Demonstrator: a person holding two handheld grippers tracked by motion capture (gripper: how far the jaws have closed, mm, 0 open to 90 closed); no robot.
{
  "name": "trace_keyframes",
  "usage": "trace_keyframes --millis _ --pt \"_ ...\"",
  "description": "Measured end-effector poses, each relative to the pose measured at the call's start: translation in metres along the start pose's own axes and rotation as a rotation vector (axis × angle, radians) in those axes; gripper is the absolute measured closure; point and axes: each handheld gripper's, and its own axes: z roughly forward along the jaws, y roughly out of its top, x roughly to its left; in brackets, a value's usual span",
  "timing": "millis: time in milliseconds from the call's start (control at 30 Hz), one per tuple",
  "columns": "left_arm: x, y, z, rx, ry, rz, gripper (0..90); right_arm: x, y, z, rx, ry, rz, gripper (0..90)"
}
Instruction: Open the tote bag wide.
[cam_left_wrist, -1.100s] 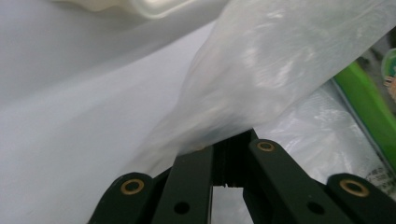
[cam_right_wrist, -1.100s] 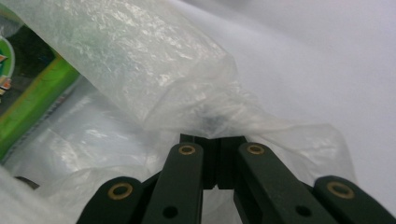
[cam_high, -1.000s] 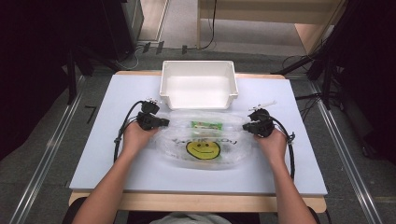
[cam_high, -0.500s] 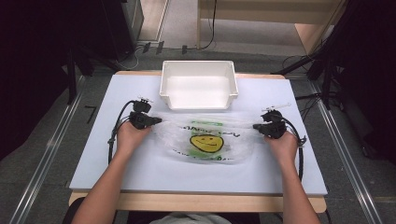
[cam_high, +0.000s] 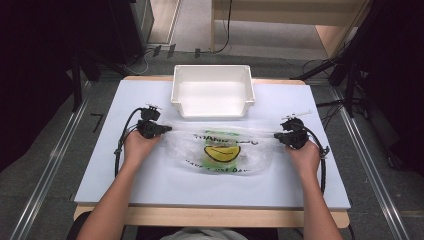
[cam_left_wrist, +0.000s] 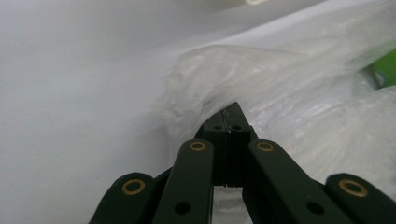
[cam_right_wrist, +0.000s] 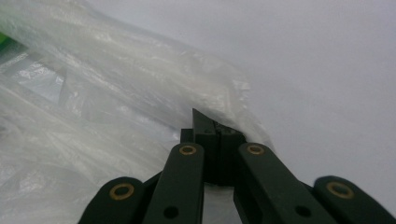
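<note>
High view: a person at a pale table (cam_high: 100, 165) stretches a clear plastic bag (cam_high: 220, 150) printed with a yellow smiley face, holding it by its two ends. The left gripper (cam_high: 167, 128) is clenched on the bag's left corner and the right gripper (cam_high: 276, 135) on its right corner, so that the film's far edge runs taut between them, just near of an empty white bin (cam_high: 212, 92) at the far middle of the table.

Seen from the left gripper view, the black jaws are pressed together with crumpled film pinched at their tips (the right gripper view shows the same pinch on the opposite corner).

The step in hand appears to be spreading the bag flat — both ends gripped, the middle lying on the tabletop with some wrinkles left.

Judging by the layout, the next move calls for keeping both pinches firm and moving the hands together — lifting or folding the bag evenly — since a slack or uneven pull would probably let the thin film slip or bunch.
</note>
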Motion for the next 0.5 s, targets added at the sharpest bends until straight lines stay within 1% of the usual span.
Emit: trace_keyframes --millis 33,67,100,133,167,233,333,367,433,467,500 --pt "-0.001 0.001 0.001 0.002 -0.012 0.0 90.0 0.0 0.0 0.0 -0.006 0.027 0.005 90.0" --pt "-0.001 0.001 0.001 0.002 -0.012 0.0 90.0 0.0 0.0 0.0 -0.006 0.027 0.005 90.0" --pt "-0.003 0.001 0.001 0.002 -0.021 0.006 90.0 0.0 0.001 0.0 -0.014 0.045 0.01 90.0" --pt "-0.008 0.002 0.002 0.001 -0.041 0.022 90.0 0.002 0.002 0.0 -0.021 0.053 0.003 90.0" --pt "-0.008 0.002 0.002 0.001 -0.041 0.022 90.0 0.002 0.002 0.0 -0.021 0.053 0.003 90.0" --pt "-0.015 0.004 0.002 0.002 -0.039 0.047 90.0 0.005 0.004 -0.001 -0.026 0.056 -0.01 90.0" --pt "-0.021 0.005 0.0 -0.003 -0.049 0.07 90.0 0.01 0.007 -0.002 -0.036 0.079 -0.024 90.0" --pt "-0.021 0.005 -0.001 -0.003 -0.052 0.073 90.0 0.01 0.007 -0.002 -0.036 0.079 -0.024 90.0" --pt "-0.021 0.006 -0.006 -0.017 -0.074 0.07 90.0 0.011 0.008 -0.005 -0.045 0.081 -0.033 90.0" --pt "-0.021 0.007 -0.012 -0.041 -0.098 0.069 89.7 0.012 0.009 -0.011 -0.058 0.087 -0.035 90.0" --pt "-0.021 0.007 -0.012 -0.041 -0.098 0.069 86.6 0.012 0.009 -0.011 -0.058 0.087 -0.035 90.0"
